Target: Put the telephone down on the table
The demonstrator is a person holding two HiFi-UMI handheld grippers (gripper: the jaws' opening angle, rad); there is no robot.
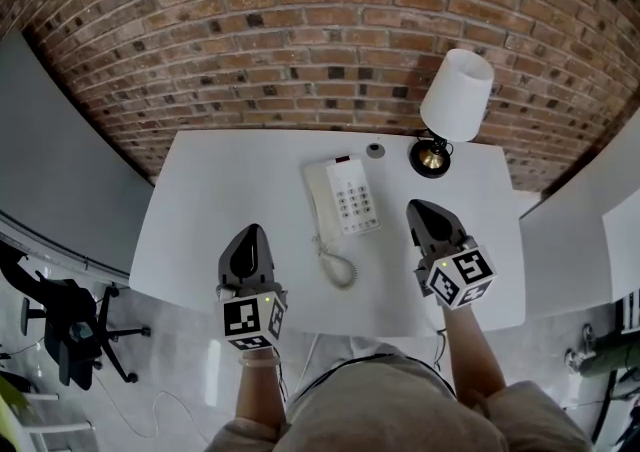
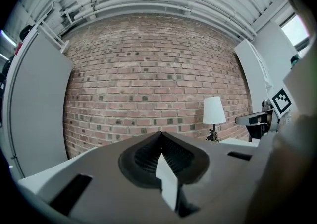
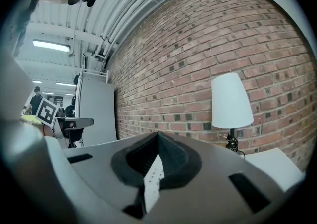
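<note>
While your left gripper [image 1: 250, 232] and right gripper [image 1: 420, 206] both have their jaws closed on nothing, the telephone [image 1: 343, 194] lies flat on the table [image 1: 220, 190], long axis twelve-to-six, at nine o'clock of your nearer right jaws.

Office: brick wall [image 1: 300, 30], white desk [image 1: 230, 200], swivel chair [image 1: 75, 330], partition panels [image 1: 50, 170]

White-shade lamp [image 1: 457, 93] before brick wall [image 1: 300, 30]; small grey disc [image 1: 375, 150] near lamp; black chair [image 1: 70, 325] on floor.
</note>
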